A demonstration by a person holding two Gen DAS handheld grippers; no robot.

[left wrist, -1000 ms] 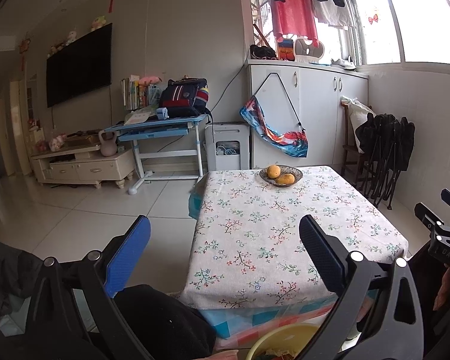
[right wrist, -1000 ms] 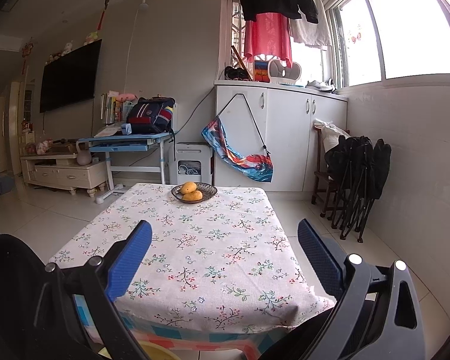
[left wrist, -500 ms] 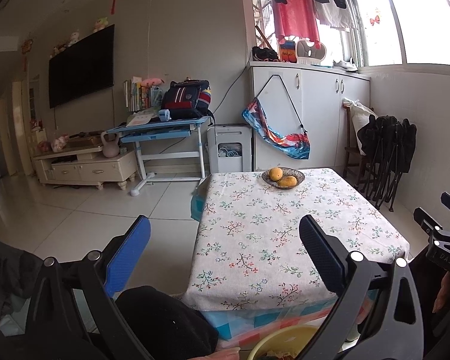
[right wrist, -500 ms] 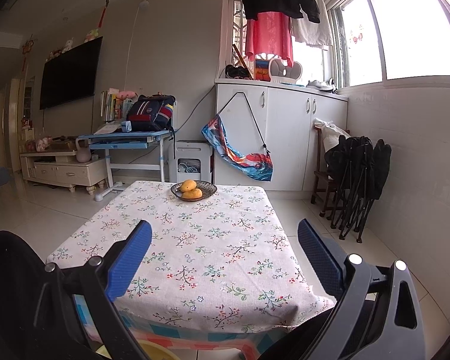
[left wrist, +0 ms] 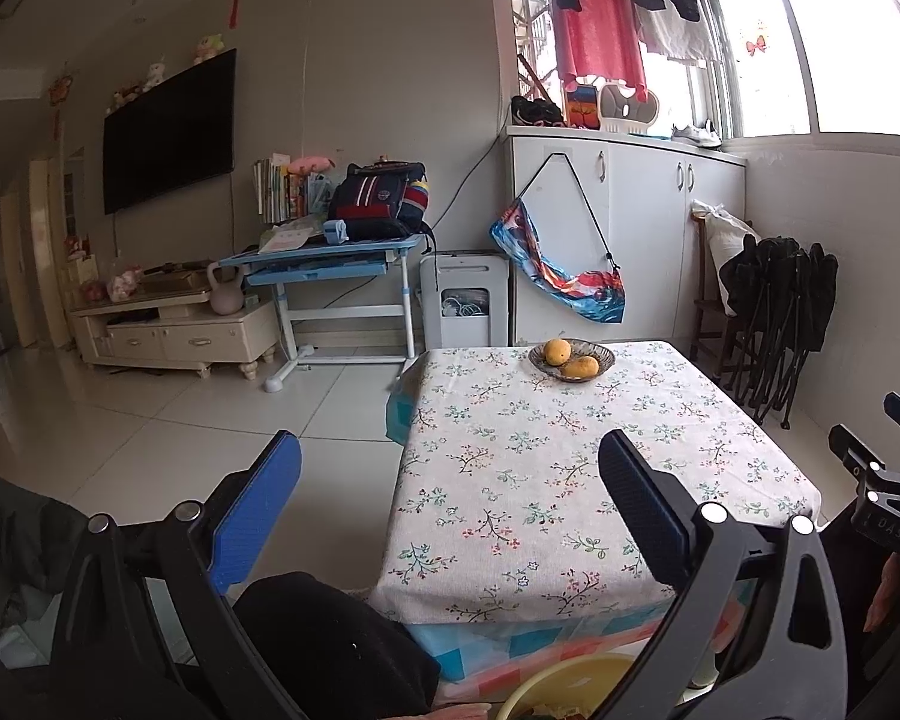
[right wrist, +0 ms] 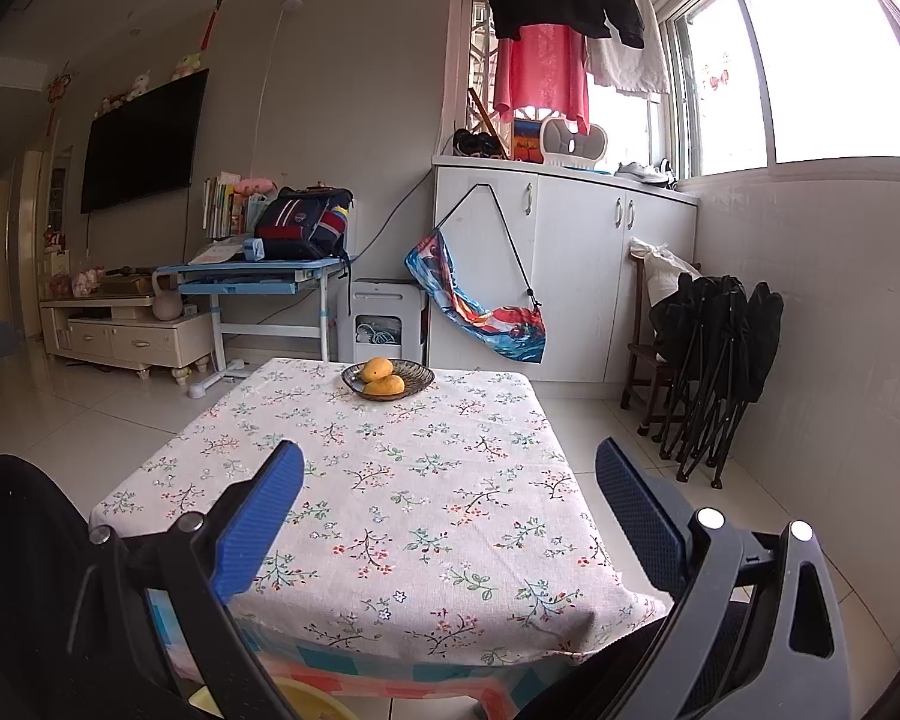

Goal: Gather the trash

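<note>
Hovering just short of the table's near edge, the left gripper (left wrist: 450,510) and the right gripper (right wrist: 450,510) both stand spread wide with nothing between their fingers. Each has flat blue pads with a fine grippy grain, set on hard black plastic arms with bright rivets. Below them, under the near edge, the rim of a yellow bowl (left wrist: 576,681) shows, smooth and round, with some scraps inside that are too blurred to name; it may be where trash goes, though that is only a guess. No trash can be made out on the table (right wrist: 426,480) itself. Its cloth is thin and pale, printed with small flower sprigs, and it drapes loosely over a checked cover at the near edge. Toward the far edge sits a dark shallow dish (right wrist: 388,381) holding two orange-yellow fruits (right wrist: 384,385), rounded and smooth.

The likely risk is the loose cloth: a finger dragged across it could catch and pull it, sliding the dish and rolling the fruit off. Taking the fruit for trash would be another slip.
</note>
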